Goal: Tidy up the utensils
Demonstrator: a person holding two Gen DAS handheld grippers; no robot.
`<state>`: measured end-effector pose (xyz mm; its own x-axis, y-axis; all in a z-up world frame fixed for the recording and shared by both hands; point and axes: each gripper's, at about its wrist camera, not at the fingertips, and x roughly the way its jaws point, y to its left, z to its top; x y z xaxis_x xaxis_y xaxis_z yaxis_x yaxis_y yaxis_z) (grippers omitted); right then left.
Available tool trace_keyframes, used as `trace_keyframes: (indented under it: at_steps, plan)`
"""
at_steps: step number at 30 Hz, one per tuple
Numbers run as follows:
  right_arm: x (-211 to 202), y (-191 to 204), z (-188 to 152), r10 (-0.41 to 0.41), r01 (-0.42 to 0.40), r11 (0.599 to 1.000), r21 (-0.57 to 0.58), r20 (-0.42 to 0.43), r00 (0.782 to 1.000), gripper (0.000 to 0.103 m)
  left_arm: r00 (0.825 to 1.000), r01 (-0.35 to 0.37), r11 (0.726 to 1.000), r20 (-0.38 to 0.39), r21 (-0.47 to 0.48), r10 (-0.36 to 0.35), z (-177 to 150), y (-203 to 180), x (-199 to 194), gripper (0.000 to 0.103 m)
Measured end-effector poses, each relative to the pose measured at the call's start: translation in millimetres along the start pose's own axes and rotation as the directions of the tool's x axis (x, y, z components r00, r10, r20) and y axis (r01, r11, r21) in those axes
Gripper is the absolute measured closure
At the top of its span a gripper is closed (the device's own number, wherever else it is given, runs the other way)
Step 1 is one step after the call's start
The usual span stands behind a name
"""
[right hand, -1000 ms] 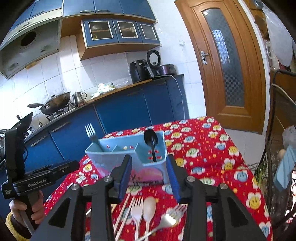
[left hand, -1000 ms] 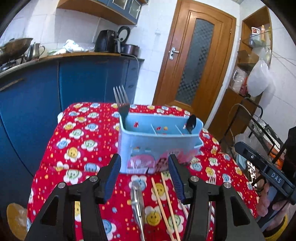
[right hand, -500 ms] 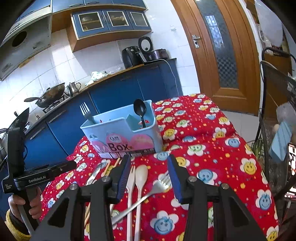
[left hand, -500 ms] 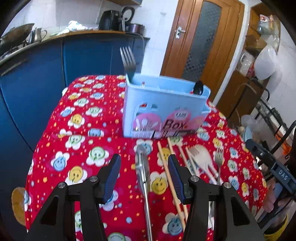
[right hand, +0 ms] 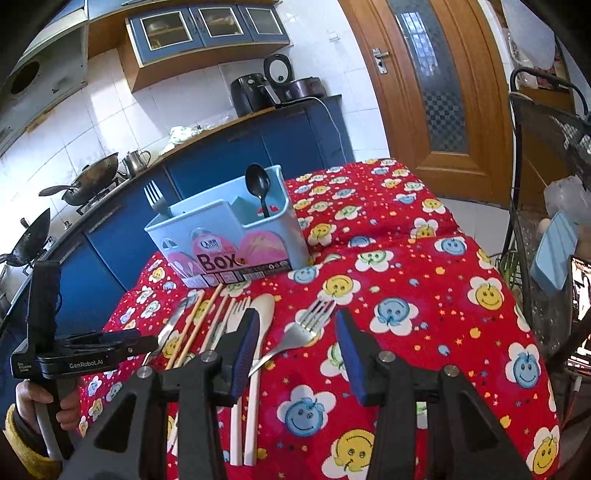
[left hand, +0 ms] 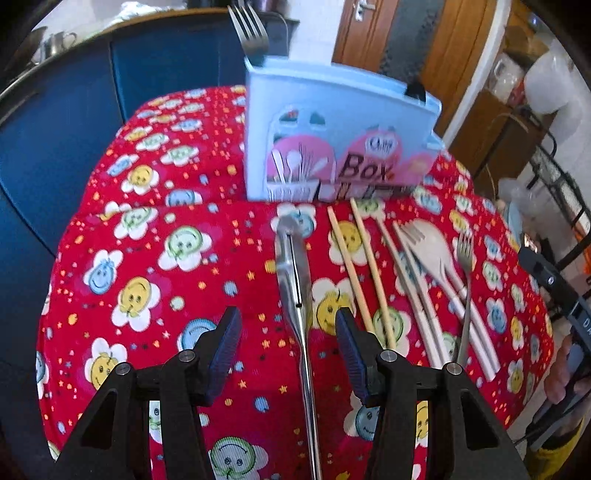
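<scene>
On the red smiley-flower tablecloth, at its far side, stands the light blue utensil box, upright, label facing me. Contents: one metal fork standing in the left end compartment, tines up; one black spoon in the right end compartment, bowl up.

Loose items lying flat in front of the box, left to right in the left wrist view: steel knife, handle toward me; pair of wooden chopsticks; pale fork; pale spoon; second metal fork, laid slantwise, tines toward the box.

My left gripper: jaws wide apart, holding nothing, poised over the knife so the blade runs between the fingers; whether it touches I cannot tell.

My right gripper: jaws wide apart, holding nothing, set above the slanted metal fork, whose handle passes under the left finger.

Behind: blue kitchen cabinets, wooden door.
</scene>
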<state>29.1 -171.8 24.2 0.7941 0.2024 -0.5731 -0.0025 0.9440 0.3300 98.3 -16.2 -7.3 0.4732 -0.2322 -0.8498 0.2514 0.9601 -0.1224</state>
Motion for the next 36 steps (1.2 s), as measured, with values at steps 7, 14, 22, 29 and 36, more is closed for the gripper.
trace_keyframes:
  at_steps: [7,14,22,29,36]
  plan:
    - [4,-5,-3,0.003,-0.002,1.000,0.015,-0.023,1.000,0.056,0.996,-0.022,0.999,-0.089,0.036,0.025,4,-2,10,0.057]
    - [7,-7,-3,0.008,-0.007,1.000,0.020,-0.038,0.999,0.056,0.982,-0.047,0.996,-0.177,0.082,0.061,14,-9,17,0.066]
    - [14,-10,-2,0.017,-0.013,0.999,0.049,-0.103,0.995,0.056,0.990,-0.010,1.000,-0.143,0.024,0.013,13,-2,14,0.086]
    - [26,-12,5,0.008,0.003,0.998,0.070,-0.163,0.987,0.056,0.992,0.127,0.988,-0.005,-0.083,-0.128,-2,20,2,0.087]
    - [52,-21,9,0.049,-0.013,0.988,0.154,-0.231,0.972,0.056,0.970,0.212,0.970,0.144,-0.122,-0.194,-15,29,-16,0.087]
